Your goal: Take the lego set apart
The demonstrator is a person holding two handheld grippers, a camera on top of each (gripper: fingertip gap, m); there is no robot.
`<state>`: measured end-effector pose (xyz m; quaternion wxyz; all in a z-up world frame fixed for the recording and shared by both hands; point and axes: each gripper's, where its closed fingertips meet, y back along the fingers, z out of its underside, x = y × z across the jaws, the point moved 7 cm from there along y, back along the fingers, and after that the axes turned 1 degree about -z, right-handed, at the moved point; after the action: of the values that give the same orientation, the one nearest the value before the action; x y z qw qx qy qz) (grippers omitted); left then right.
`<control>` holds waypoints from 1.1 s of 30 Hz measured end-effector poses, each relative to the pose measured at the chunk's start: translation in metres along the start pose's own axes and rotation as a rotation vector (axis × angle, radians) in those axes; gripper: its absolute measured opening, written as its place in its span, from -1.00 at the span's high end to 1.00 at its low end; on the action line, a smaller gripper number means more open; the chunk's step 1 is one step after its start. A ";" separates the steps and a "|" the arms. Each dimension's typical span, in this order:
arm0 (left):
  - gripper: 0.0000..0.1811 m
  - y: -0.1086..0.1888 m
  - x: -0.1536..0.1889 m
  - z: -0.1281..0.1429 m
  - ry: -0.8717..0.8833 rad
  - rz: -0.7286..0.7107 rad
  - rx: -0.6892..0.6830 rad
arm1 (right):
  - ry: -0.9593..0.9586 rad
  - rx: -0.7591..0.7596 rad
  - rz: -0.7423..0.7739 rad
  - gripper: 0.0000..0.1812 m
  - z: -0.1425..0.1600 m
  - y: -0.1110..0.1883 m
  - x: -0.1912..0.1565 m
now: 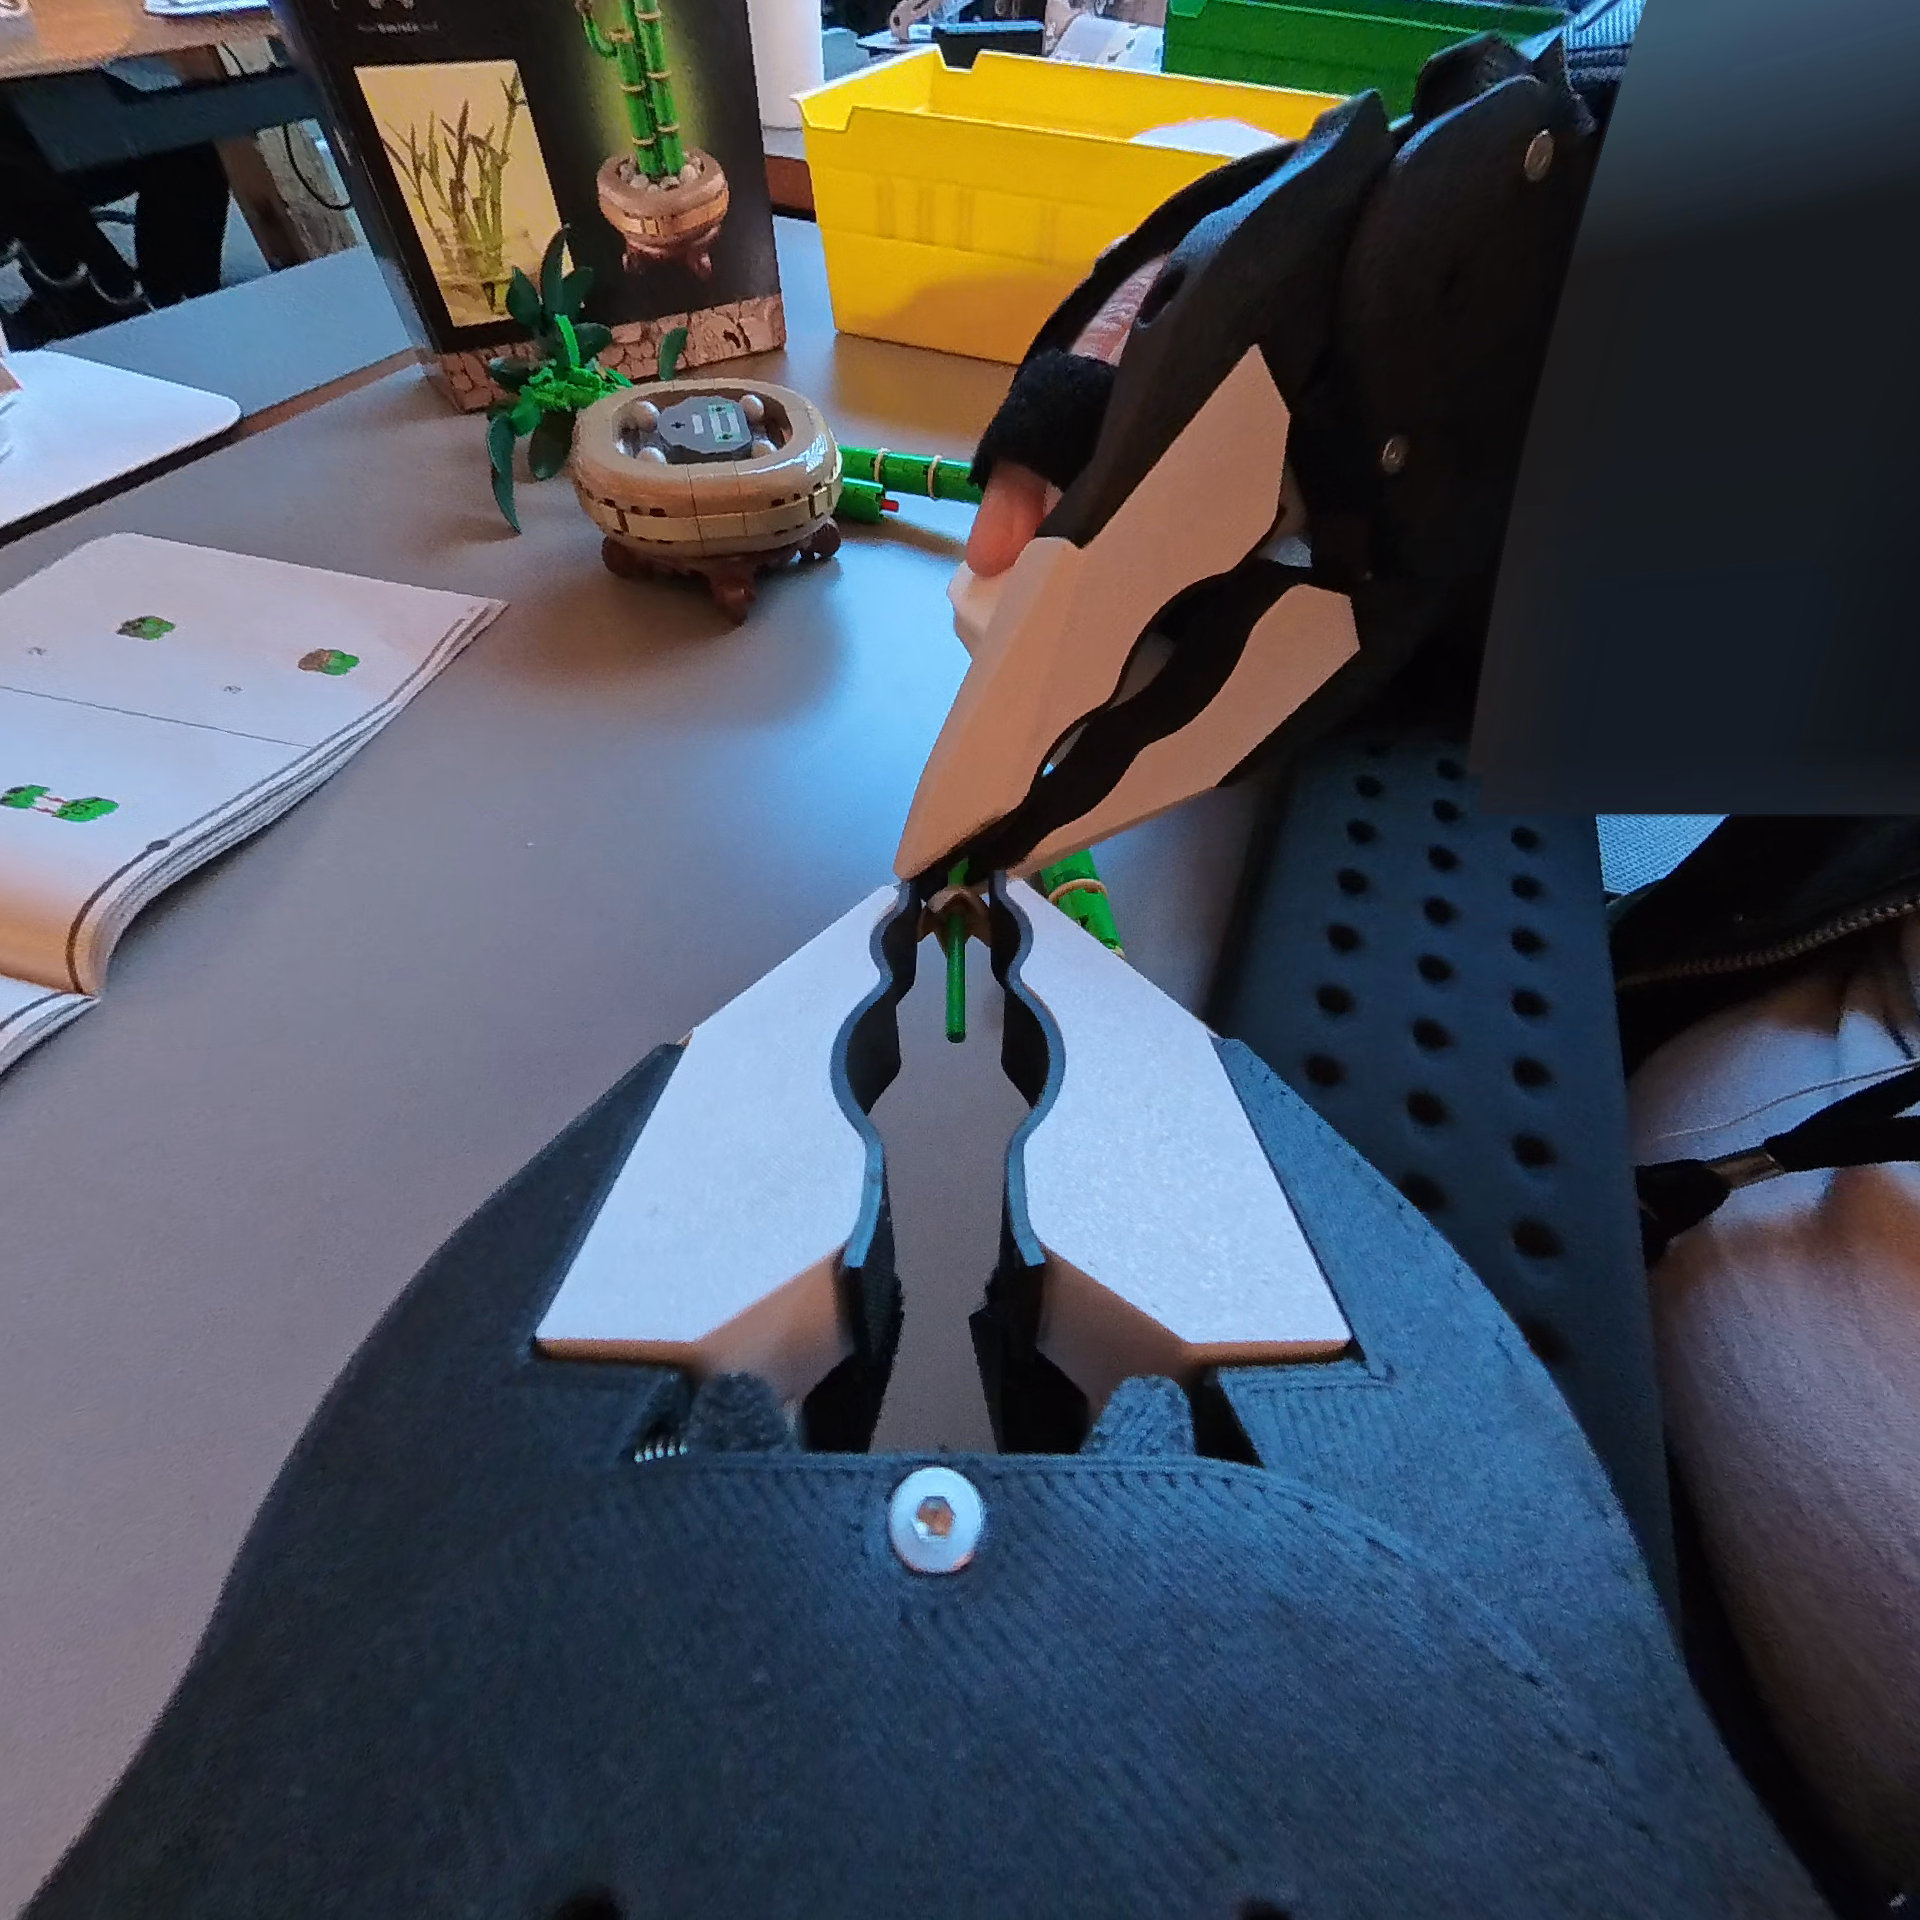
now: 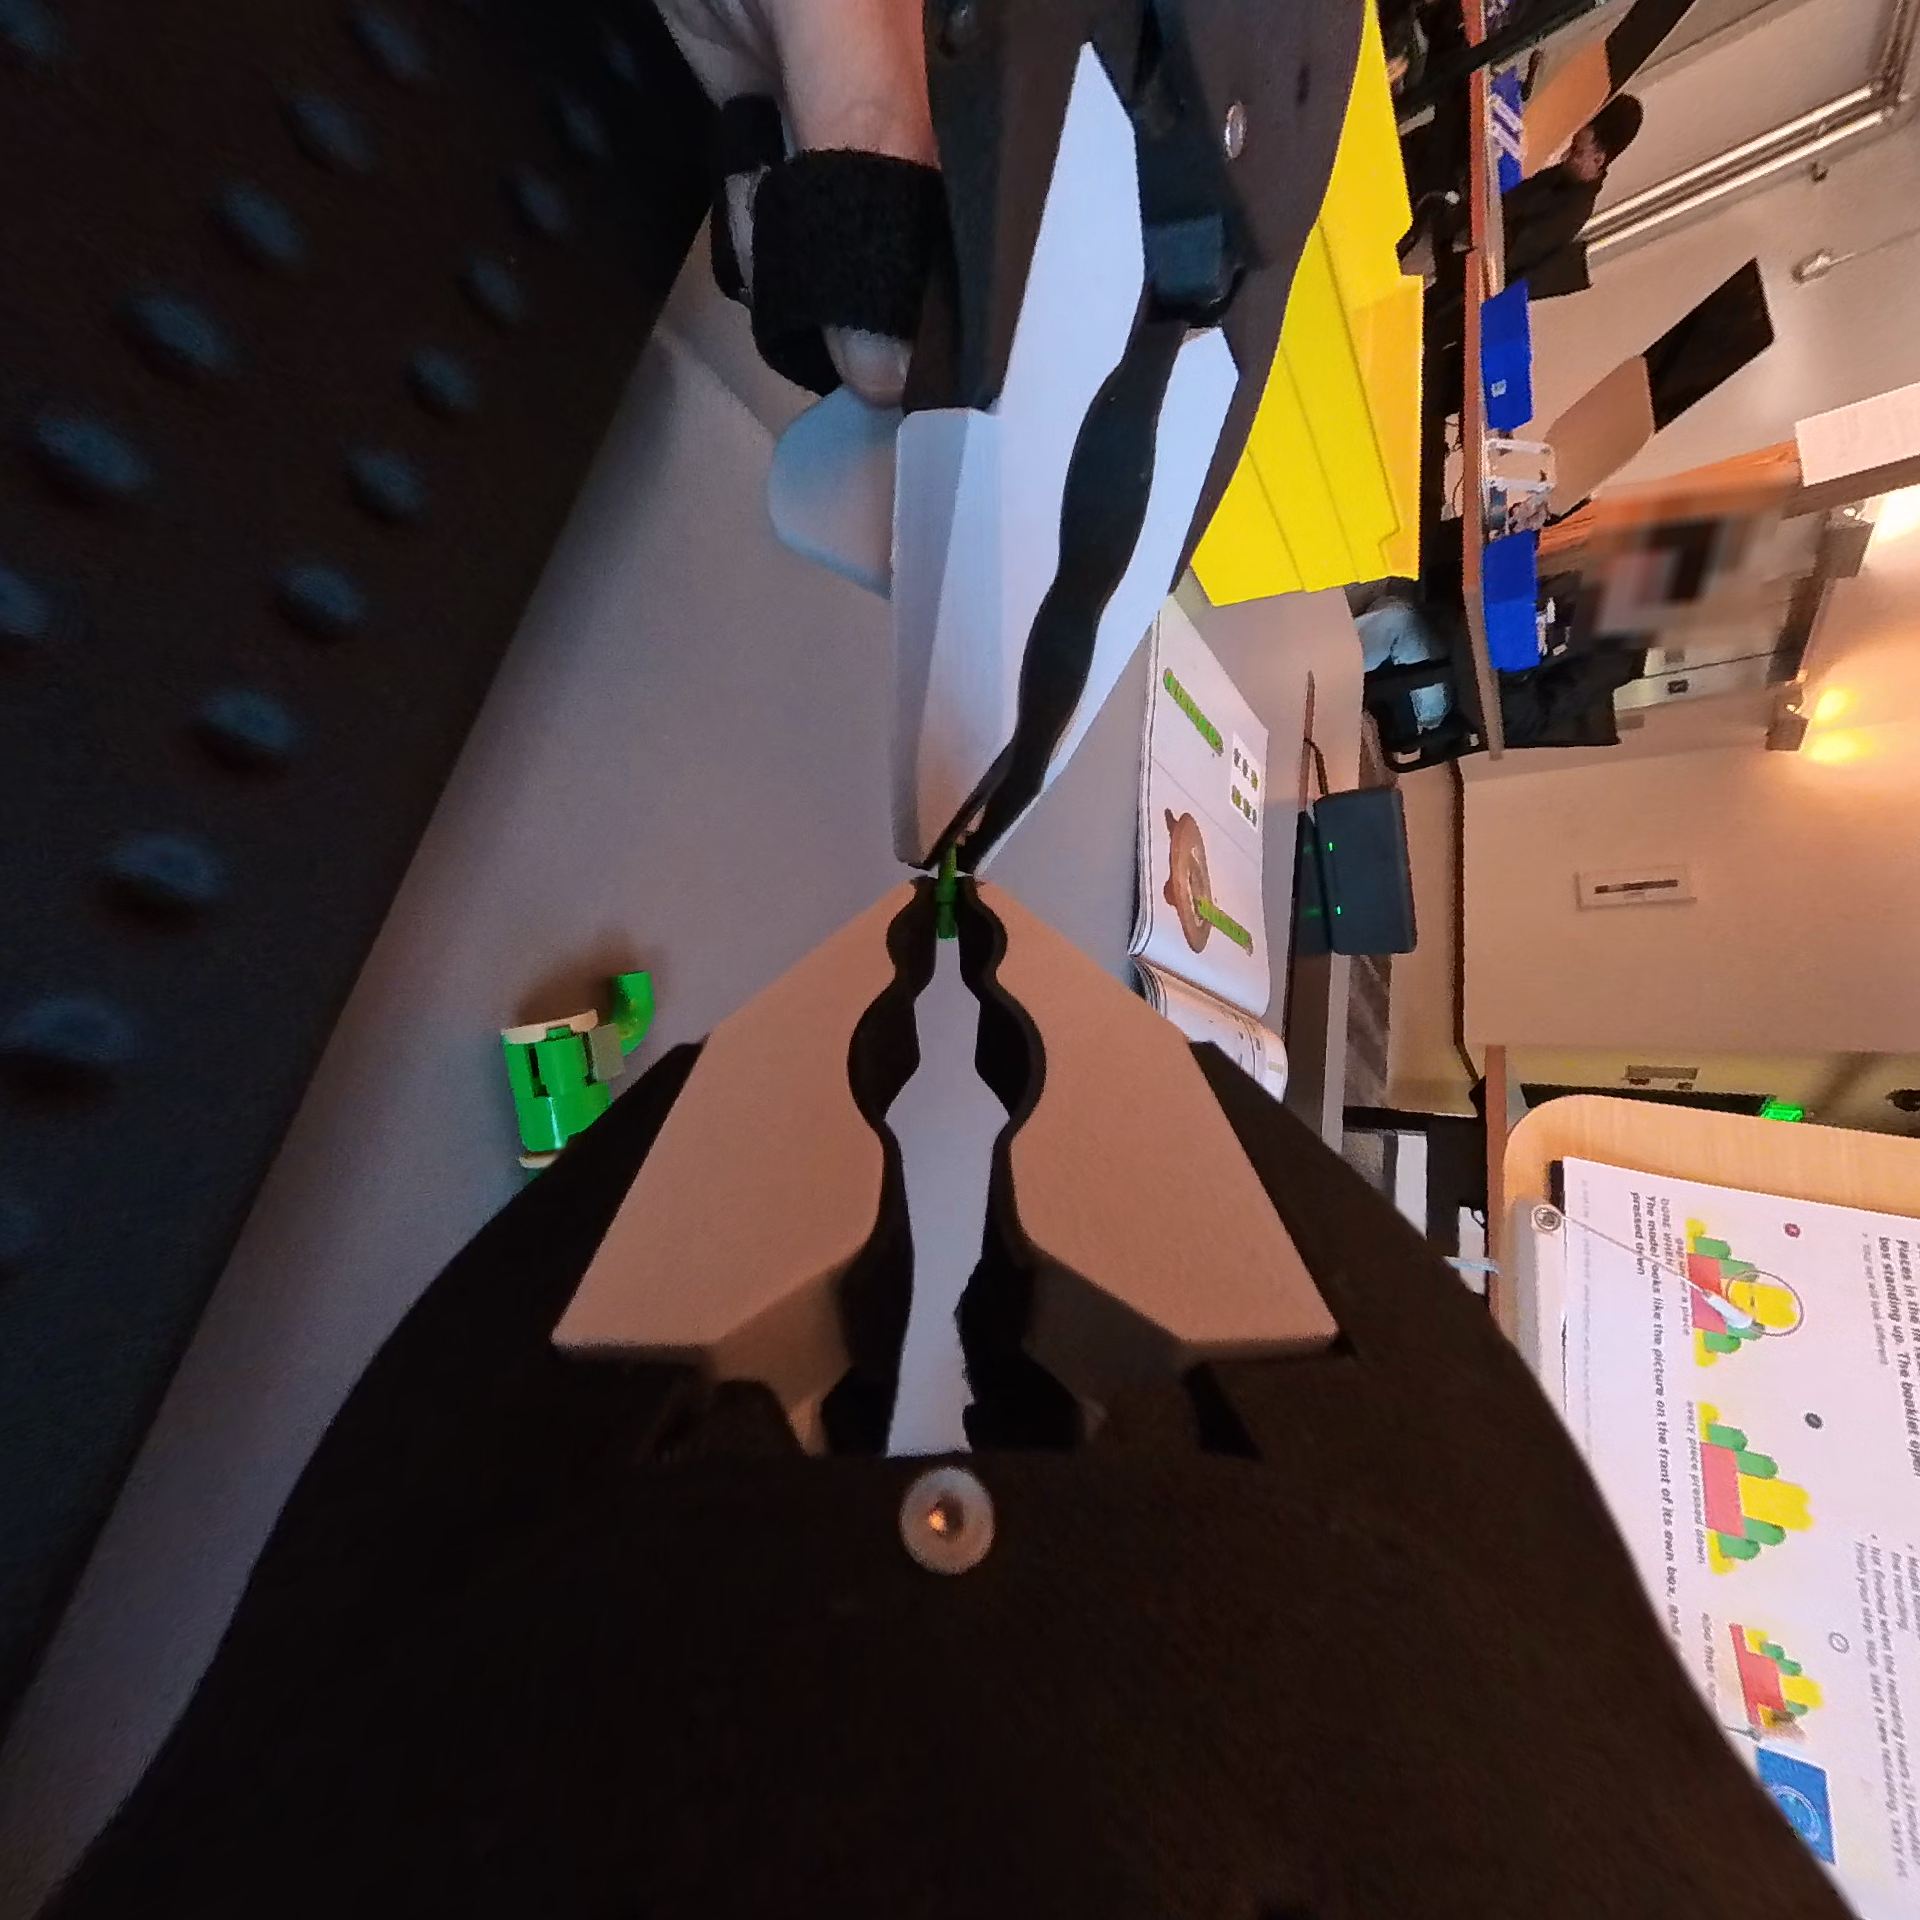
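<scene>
My left gripper is shut on a small tan ring piece threaded on a thin green axle; the axle's free end points back between my fingers. My right gripper comes in from the upper right, tip to tip with the left, shut on the other end of the axle. In the right wrist view my right gripper pinches the green axle and the left gripper meets it from above. Both are held above the grey table.
A tan pot on a brown stand, green leaves and bamboo stalk pieces lie behind. The set's box, a yellow bin and an open booklet surround them. A green stalk segment lies near a black perforated panel. Less than 4 cm separates the two grippers' tips.
</scene>
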<state>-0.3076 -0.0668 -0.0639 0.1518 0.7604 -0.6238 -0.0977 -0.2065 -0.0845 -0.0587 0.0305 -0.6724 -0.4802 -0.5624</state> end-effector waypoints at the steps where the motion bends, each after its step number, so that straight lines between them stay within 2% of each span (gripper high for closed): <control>1: 0.87 0.000 0.000 0.000 -0.007 0.001 0.000 | 0.009 0.002 0.002 0.98 0.000 0.001 0.000; 4: 0.87 0.000 0.002 -0.001 -0.028 0.003 -0.008 | 0.046 -0.010 0.009 0.98 -0.001 0.002 0.000; 26: 0.86 0.003 0.003 -0.002 -0.055 -0.013 0.028 | -0.038 0.021 -0.016 0.98 0.007 0.006 0.004; 28: 0.67 0.002 0.005 -0.003 -0.075 -0.028 0.039 | -0.036 0.011 -0.007 0.98 0.008 0.005 0.003; 29: 0.64 0.000 0.007 -0.003 -0.086 -0.032 0.035 | -0.038 0.016 -0.007 0.98 0.008 0.004 0.003; 33: 0.85 -0.008 0.005 0.005 -0.113 -0.076 -0.058 | -0.042 0.036 -0.001 0.98 0.003 0.004 0.003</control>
<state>-0.3008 -0.0711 -0.0707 0.1344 0.7722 -0.5989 -0.1642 -0.2019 -0.0828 -0.0552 0.0325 -0.6831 -0.4912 -0.5395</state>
